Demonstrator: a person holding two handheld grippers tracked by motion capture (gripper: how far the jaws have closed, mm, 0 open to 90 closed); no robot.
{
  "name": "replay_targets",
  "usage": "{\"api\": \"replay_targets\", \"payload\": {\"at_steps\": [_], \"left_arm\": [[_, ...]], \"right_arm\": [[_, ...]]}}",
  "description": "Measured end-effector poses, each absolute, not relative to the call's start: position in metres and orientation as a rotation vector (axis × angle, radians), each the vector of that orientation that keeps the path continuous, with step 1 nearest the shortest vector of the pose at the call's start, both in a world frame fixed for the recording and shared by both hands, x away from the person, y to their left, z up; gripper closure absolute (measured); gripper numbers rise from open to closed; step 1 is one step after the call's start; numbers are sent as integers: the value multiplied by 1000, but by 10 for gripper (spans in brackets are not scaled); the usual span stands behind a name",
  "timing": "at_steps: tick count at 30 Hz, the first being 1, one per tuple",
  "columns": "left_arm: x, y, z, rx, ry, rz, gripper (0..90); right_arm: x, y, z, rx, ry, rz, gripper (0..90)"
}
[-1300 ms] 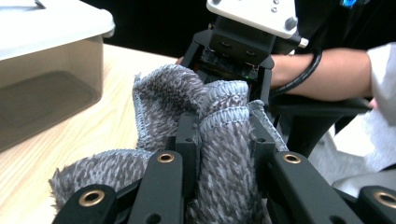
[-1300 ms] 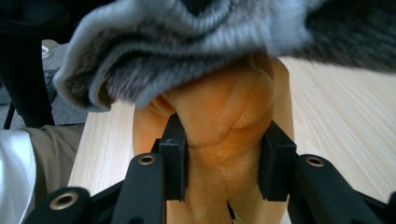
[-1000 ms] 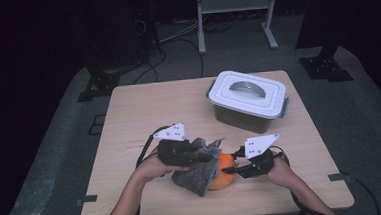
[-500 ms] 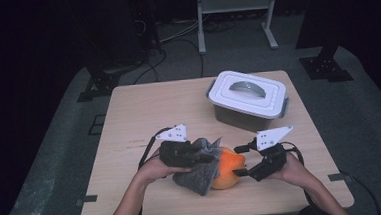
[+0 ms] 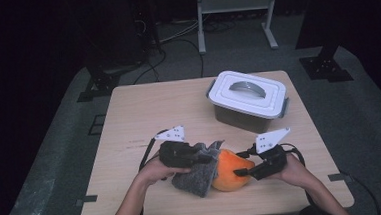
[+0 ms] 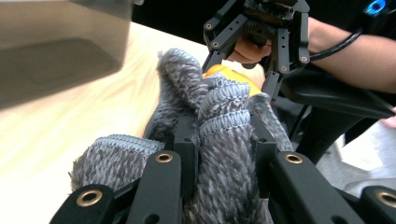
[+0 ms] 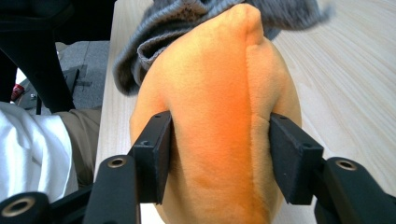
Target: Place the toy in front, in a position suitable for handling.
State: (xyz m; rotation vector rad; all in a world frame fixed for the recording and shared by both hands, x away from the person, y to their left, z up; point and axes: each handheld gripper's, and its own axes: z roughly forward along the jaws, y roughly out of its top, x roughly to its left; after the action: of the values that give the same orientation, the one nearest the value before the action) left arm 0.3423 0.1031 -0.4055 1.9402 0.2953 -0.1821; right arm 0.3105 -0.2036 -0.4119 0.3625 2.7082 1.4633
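A grey fuzzy knit cloth [image 5: 197, 171] partly wraps an orange plush toy [image 5: 230, 171] near the table's front edge. My left gripper [image 5: 209, 158] comes from the left and is shut on the cloth; in the left gripper view its jaws [image 6: 224, 135] pinch a fold of the grey cloth [image 6: 219, 102]. My right gripper [image 5: 240, 172] comes from the right. Its jaws have just been closing, and in the right gripper view the pads [image 7: 156, 149] press into both sides of the orange plush [image 7: 215, 93]. Grey cloth [image 7: 187, 18] covers the plush's far end.
A white lidded box [image 5: 248, 100] with a grey handle stands at the back right of the wooden table [image 5: 153, 109]. A metal stand [image 5: 235, 4] and cables lie on the dark floor behind. The person's lap is close under the front edge.
The right gripper drew back a little to the right with wider jaws, then returned and closed on the orange plush. The left gripper sank slightly, still holding the cloth.
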Motion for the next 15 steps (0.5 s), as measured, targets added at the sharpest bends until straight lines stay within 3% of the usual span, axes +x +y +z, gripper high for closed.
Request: {"api": "replay_targets", "payload": {"at_steps": [3,6,15], "left_arm": [[341,101,-407,1899,285,-219,716],[339,108,-401,1879,279,-212,723],[337,130,-385,1925,294,-139,723]], "right_arm": [[307,-196,-408,288,2694,1430,572],[307,-193,-406,276,2650,1484,613],[321,-162,-416,212,2600,1609,577]]}}
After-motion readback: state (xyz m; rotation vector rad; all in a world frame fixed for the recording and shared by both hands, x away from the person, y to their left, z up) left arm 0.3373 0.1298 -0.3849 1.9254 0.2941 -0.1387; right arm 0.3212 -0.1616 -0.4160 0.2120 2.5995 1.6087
